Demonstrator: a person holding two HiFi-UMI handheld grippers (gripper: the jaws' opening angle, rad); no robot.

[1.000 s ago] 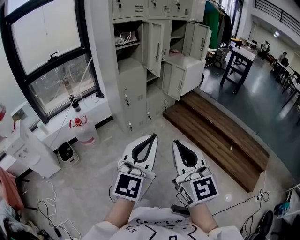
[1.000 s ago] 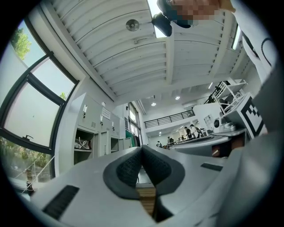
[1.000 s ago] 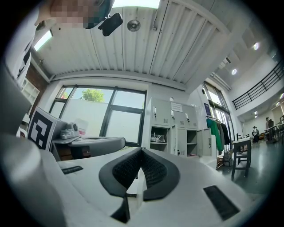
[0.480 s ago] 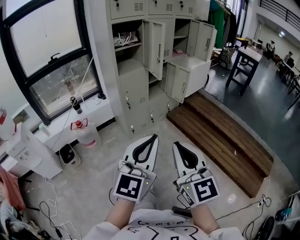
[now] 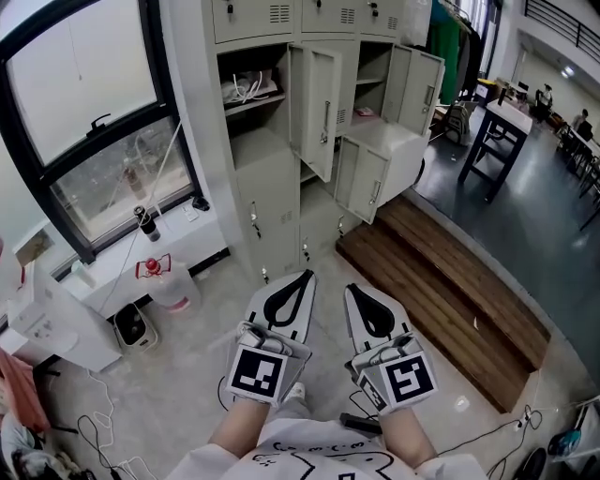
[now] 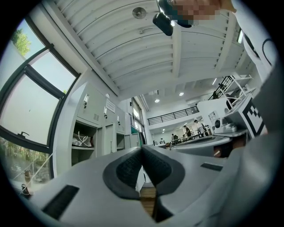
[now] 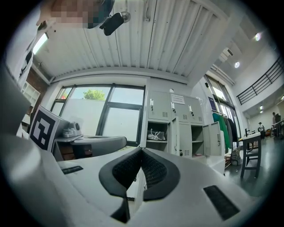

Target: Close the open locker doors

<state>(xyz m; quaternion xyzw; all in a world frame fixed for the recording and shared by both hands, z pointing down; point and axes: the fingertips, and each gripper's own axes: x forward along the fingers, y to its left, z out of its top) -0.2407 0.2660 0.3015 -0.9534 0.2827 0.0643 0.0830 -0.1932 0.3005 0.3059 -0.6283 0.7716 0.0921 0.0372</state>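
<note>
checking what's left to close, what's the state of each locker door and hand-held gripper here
middle locker door, open, swung outward
upper right locker door, open
lower right locker door, open
top row locker doors, closed
lower left locker door, closed
left hand-held gripper, shut, empty
right hand-held gripper, shut, empty

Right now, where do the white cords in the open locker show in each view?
Head view: cords at the top, left of centre.
Left gripper view: cords at the left, just below mid-height.
Right gripper view: cords near the centre, slightly below the middle.
Shared landmark: window, left of the lockers everywhere.
</note>
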